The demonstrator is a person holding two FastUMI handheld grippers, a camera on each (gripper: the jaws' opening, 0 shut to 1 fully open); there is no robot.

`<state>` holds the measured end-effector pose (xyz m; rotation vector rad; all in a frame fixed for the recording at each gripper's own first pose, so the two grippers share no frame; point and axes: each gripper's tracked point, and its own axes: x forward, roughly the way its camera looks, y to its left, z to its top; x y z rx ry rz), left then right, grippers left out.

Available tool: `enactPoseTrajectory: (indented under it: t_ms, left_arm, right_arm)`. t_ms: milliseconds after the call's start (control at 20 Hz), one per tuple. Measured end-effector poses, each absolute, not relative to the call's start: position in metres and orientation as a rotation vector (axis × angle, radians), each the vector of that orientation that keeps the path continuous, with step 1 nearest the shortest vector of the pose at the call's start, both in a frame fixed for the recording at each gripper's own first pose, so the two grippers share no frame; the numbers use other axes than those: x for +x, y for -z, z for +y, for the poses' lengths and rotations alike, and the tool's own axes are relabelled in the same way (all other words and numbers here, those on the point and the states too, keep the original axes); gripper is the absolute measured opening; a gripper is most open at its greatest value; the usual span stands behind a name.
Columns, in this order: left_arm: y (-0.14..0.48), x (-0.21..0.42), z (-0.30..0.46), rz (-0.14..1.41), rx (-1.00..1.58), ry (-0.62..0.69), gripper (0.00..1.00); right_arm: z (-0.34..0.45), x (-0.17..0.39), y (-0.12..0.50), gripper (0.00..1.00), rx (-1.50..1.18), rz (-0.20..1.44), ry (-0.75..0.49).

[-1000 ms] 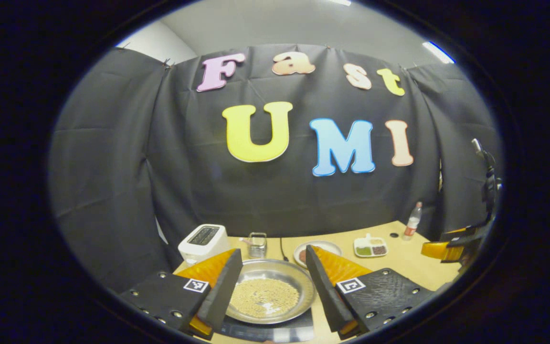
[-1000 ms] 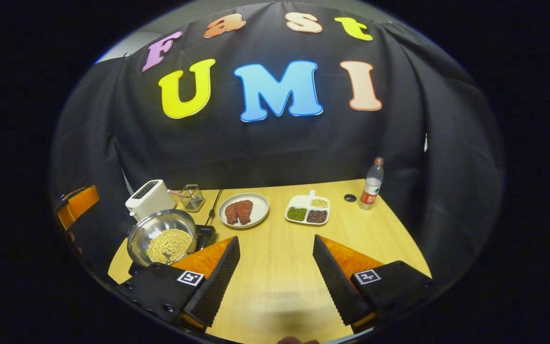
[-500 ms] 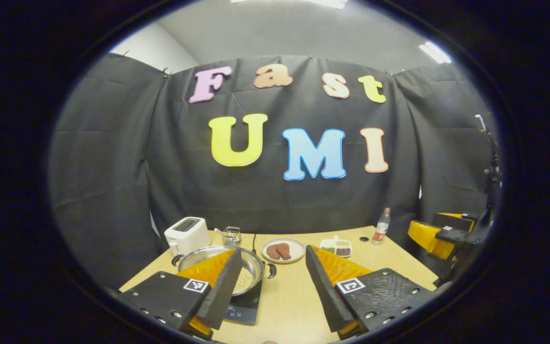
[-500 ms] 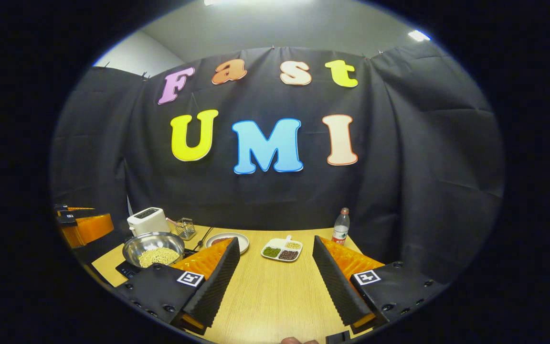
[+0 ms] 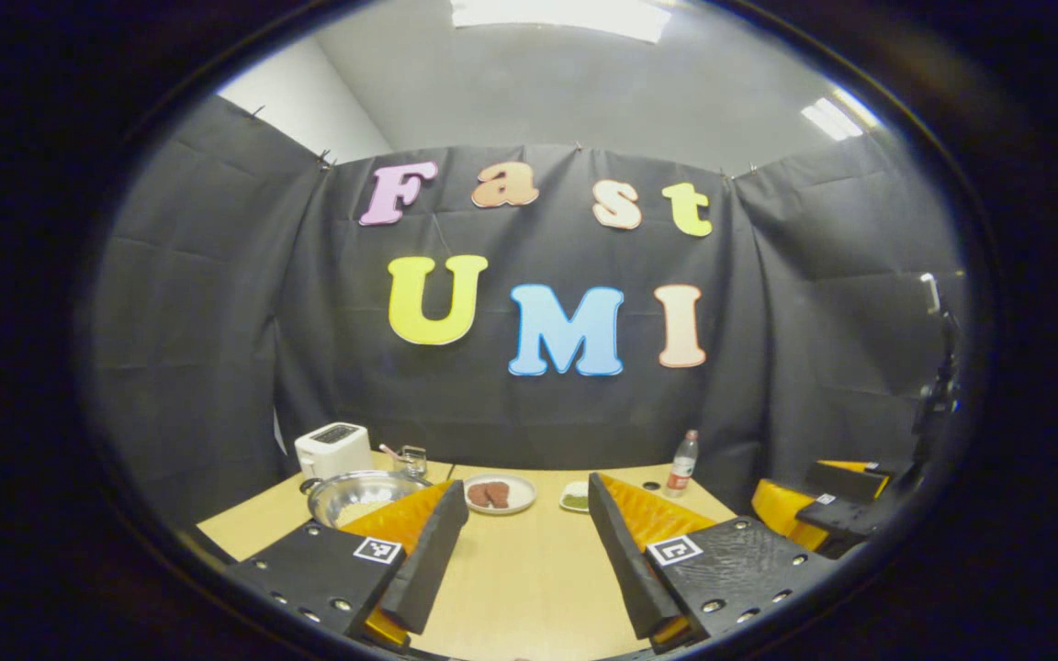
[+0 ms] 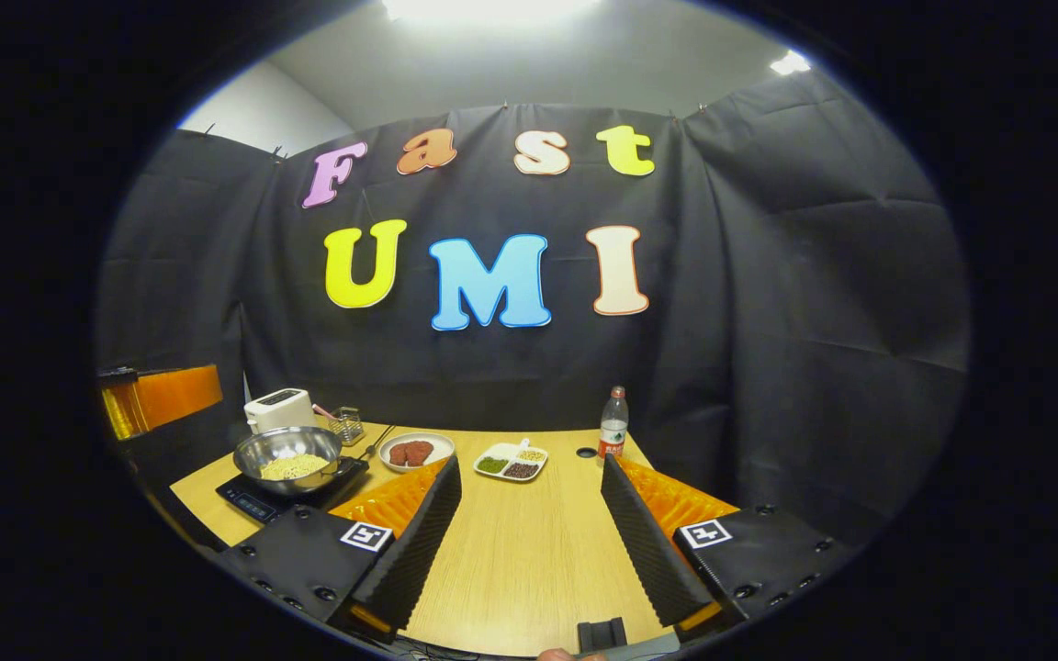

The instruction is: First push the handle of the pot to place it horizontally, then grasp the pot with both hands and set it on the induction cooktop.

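- Long light wooden table (image 6: pixel 529 551) looks farther off than a second ago; both cameras have pulled back and tipped up, so there's more ceiling.
- Flat black induction cooktop (image 6: pixel 258 500) has the shiny steel pot (image 6: pixel 288 452) of pale yellow grains sitting on it, same as before.
- Left gripper (image 5: pixel 520 574) has backed well off the pot (image 5: pixel 359 496), jaws spread, holding nothing.
- Right gripper (image 6: pixel 529 551): jaws spread too, over bare table.

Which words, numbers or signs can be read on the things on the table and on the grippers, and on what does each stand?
None can be read.
Label on the bottle: too small to read.
Control panel of the induction cooktop: marks too small to read.
Square coded marker: a pattern, no words.
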<state>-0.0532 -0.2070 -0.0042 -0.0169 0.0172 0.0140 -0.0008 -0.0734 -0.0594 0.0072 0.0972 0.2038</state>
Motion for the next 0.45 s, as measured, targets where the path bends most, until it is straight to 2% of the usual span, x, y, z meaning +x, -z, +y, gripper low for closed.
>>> enactPoseTrajectory:
  t_ms: [100,150,200,300,350,450]
  left_arm:
    - [0.008,-0.051,-0.212,0.032,-0.012,0.002,0.78]
    - [0.007,-0.049,-0.213,0.035,0.003,0.006,0.81]
    - [0.005,-0.046,-0.211,0.033,0.019,0.009,0.78]
    - [0.000,-0.039,-0.207,0.025,0.028,0.025,0.81]
    - [0.003,-0.033,-0.204,0.034,0.026,0.037,0.78]
    - [0.003,-0.023,-0.193,0.037,0.030,0.052,0.78]
  right_arm:
    - [-0.076,0.001,0.057,0.98,0.004,0.091,-0.199]
    - [-0.073,0.002,0.053,0.98,0.010,0.079,-0.200]
    - [-0.067,0.004,0.049,0.98,0.019,0.065,-0.204]
    - [-0.057,0.009,0.043,0.98,0.006,0.038,-0.203]
    - [-0.055,0.013,0.043,0.92,-0.007,0.037,-0.198]
    - [-0.046,0.019,0.040,0.92,-0.017,0.033,-0.189]
